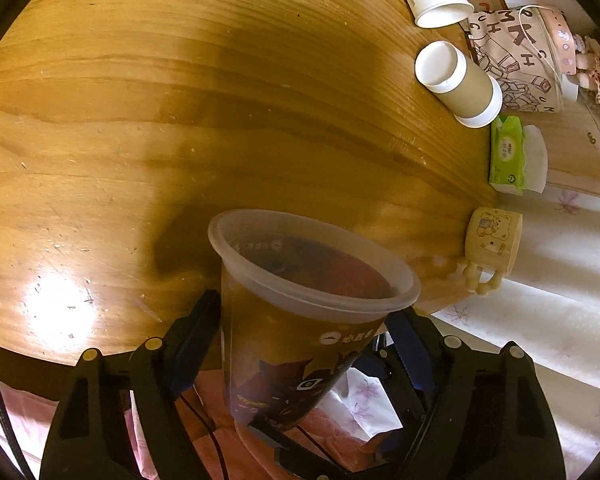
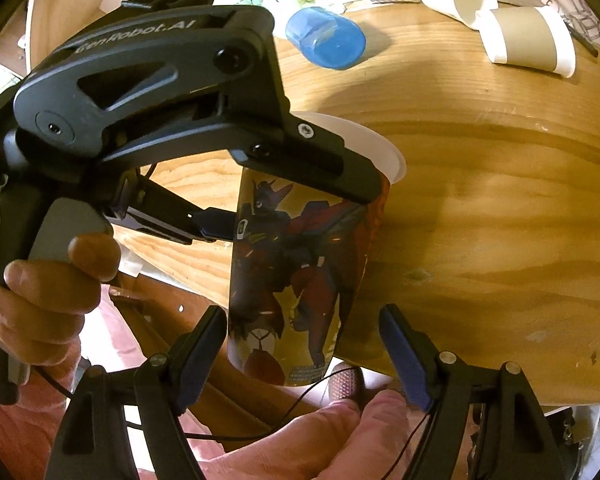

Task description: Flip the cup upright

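1. Our left gripper (image 1: 300, 316) clamps the frosted plastic cup with robot print (image 1: 300, 320), mouth up, at the round wooden table (image 1: 140, 140) edge.
2. Our right gripper (image 2: 304, 356) stands spread beside it.
3. Farther off lie the brown-sleeved paper cup (image 1: 460, 82) and blue plastic cup (image 2: 326, 38).

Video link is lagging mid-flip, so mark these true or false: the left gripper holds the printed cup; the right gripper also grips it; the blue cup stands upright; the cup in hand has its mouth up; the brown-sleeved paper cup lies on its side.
1. The left gripper holds the printed cup. True: its fingers clamp the cup's sides.
2. The right gripper also grips it. False: its fingers stand apart from the cup, open.
3. The blue cup stands upright. False: it lies on its side on the table.
4. The held cup's mouth faces up. True.
5. The brown-sleeved paper cup lies on its side. True.
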Action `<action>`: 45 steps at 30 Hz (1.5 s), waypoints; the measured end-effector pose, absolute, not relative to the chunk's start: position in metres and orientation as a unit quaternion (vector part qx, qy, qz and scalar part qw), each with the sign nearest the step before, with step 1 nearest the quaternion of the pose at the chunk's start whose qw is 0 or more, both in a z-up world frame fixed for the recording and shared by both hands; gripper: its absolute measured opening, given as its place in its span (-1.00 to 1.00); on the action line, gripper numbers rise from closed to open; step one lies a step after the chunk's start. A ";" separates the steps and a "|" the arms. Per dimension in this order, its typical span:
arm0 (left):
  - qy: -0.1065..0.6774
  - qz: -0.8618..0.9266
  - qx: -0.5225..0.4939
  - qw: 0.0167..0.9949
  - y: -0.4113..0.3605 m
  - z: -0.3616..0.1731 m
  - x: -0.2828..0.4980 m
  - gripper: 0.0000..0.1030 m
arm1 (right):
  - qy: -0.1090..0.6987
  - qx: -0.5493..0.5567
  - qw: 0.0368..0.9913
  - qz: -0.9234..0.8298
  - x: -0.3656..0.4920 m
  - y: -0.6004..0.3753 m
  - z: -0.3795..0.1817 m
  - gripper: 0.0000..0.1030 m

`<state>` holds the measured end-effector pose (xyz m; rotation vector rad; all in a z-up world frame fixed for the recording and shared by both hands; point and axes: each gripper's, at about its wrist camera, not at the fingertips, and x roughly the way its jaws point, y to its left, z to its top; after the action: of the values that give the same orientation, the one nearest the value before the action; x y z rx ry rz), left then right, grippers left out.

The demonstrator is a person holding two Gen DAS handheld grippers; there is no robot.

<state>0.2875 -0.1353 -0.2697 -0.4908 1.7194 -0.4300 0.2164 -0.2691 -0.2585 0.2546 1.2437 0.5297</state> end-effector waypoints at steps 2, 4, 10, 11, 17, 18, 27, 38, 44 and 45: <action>0.743 -0.185 -0.214 0.607 -0.135 -0.269 0.287 0.62 | 0.574 0.116 0.772 0.247 0.217 -0.267 -0.259 0.54; 0.741 -0.184 -0.213 0.609 -0.135 -0.268 0.286 0.62 | 0.575 0.114 0.771 0.249 0.217 -0.268 -0.259 0.54; 0.726 -0.177 -0.201 0.634 -0.133 -0.261 0.284 0.61 | 0.574 0.104 0.769 0.262 0.215 -0.271 -0.258 0.54; 0.723 -0.176 -0.200 0.638 -0.132 -0.259 0.285 0.61 | 0.574 0.101 0.769 0.264 0.215 -0.270 -0.257 0.54; 0.689 -0.168 -0.198 0.677 -0.119 -0.244 0.289 0.60 | 0.569 0.090 0.769 0.277 0.215 -0.264 -0.253 0.54; 0.679 -0.167 -0.197 0.687 -0.117 -0.240 0.289 0.60 | 0.568 0.089 0.769 0.279 0.215 -0.265 -0.251 0.54; 0.577 -0.166 -0.182 0.779 -0.097 -0.200 0.290 0.57 | 0.553 0.076 0.778 0.289 0.217 -0.259 -0.239 0.54; 0.504 -0.148 -0.147 0.838 -0.088 -0.195 0.276 0.56 | 0.542 0.052 0.783 0.299 0.215 -0.256 -0.239 0.54; 0.472 -0.128 -0.134 0.862 -0.085 -0.200 0.266 0.57 | 0.543 0.049 0.783 0.300 0.217 -0.258 -0.238 0.54; 0.469 -0.122 -0.131 0.865 -0.085 -0.201 0.265 0.57 | 0.543 0.049 0.783 0.300 0.217 -0.258 -0.238 0.54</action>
<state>0.2652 -0.0845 -0.2010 -0.2746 0.9817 -0.2561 0.2173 -0.2584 -0.2380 0.1063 1.1728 0.6476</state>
